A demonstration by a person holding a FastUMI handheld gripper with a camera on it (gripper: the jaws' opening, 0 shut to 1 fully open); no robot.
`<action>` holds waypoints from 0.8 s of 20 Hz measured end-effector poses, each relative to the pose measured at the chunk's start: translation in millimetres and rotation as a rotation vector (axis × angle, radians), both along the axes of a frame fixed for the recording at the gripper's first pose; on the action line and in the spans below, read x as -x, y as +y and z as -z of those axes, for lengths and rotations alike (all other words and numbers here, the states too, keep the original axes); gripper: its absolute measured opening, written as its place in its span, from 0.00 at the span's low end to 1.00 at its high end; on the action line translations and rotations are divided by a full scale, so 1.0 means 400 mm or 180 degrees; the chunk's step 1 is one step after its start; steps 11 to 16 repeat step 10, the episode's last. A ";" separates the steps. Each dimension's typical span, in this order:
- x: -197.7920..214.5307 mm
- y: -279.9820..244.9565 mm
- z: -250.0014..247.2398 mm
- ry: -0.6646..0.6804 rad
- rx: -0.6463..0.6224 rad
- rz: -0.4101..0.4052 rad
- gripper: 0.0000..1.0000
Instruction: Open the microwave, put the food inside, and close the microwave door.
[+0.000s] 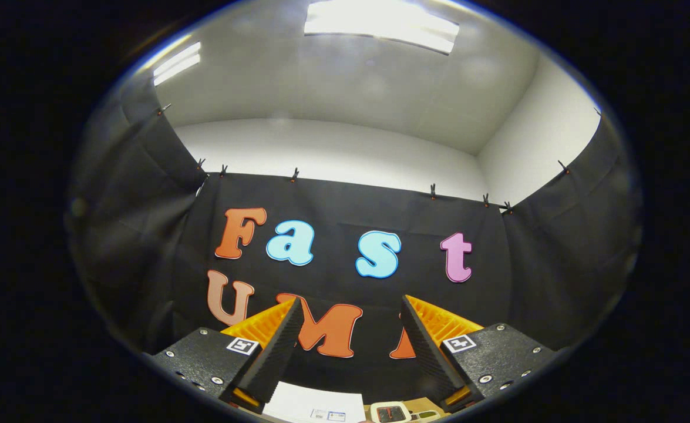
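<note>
The two-finger gripper [350, 346] is pointing high, its fingers standing well apart with nothing between them, aimed at the black cloth wall [345, 200] of the booth and the pale ceiling with its bright light panel [380, 26] above. I am not seeing the microwave or the food from here, so I cannot tell where either is sitting; that is the main risk as I judge it, because the person is having to swing the tool downward without the appliance in sight, and a fast sweep could be knocking into whatever lies below. Just beneath the fingers, a white sheet of paper [315, 404] is lying flat, and just beside it, a small device with a white rim and a dark red-lit face [390, 412] is resting on what looks like a tan wooden tabletop [424, 404]. These low items are sitting close under the fingertips and could be getting clipped as the gripper is tipping down. The clips [433, 191] holding up the cloth are hanging well beyond the fingers.
</note>
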State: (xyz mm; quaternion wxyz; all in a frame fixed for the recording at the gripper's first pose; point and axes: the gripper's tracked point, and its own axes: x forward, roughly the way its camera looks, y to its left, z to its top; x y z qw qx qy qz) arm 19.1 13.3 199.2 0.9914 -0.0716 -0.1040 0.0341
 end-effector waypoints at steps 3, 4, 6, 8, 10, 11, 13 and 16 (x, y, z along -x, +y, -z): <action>-0.008 -0.021 -0.003 0.0026 -0.0048 0.0064 0.98; -0.011 -0.031 -0.002 0.0043 -0.0052 0.0097 0.98; -0.015 -0.048 0.006 0.0098 -0.0041 0.0154 0.98; -0.016 -0.057 0.016 0.0150 -0.0014 0.0184 0.98; -0.024 -0.062 0.021 0.0197 -0.0014 0.0220 0.98; -0.024 -0.062 0.021 0.0197 -0.0014 0.0220 0.98; -0.024 -0.062 0.021 0.0197 -0.0014 0.0220 0.98; -0.024 -0.062 0.021 0.0197 -0.0014 0.0220 0.98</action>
